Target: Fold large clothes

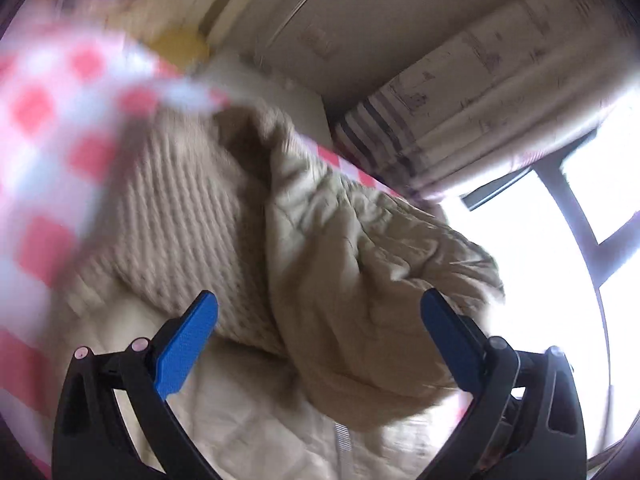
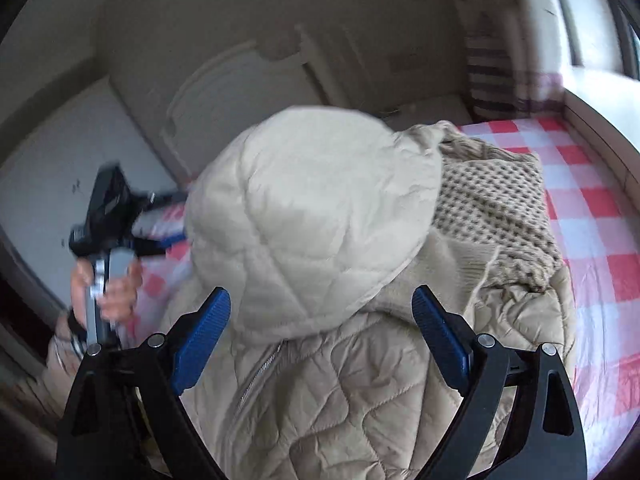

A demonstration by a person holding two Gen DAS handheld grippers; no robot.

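A beige quilted hooded jacket [image 2: 340, 380] lies on the red-and-white checked bed sheet [image 2: 592, 200], its pale hood [image 2: 312, 216] turned up toward the right wrist camera. A tan waffle-knit lining or sweater [image 2: 492, 204] shows beside the hood. My right gripper [image 2: 322, 312] stands open just above the jacket's collar, nothing between its blue pads. In the left wrist view the same jacket [image 1: 360, 260] and knit [image 1: 180, 208] fill the middle, and my left gripper [image 1: 320, 312] is open over them. The left gripper's body [image 2: 112, 208], held by a hand [image 2: 116, 292], appears blurred at the left.
A wall and cream headboard panel [image 2: 240, 92] stand behind the bed. A striped and printed curtain [image 1: 460, 100] hangs by a bright window [image 1: 540, 260] on the right. A yellow object [image 1: 184, 46] sits near the bed's far corner. The checked sheet [image 1: 44, 128] is motion-blurred at the left.
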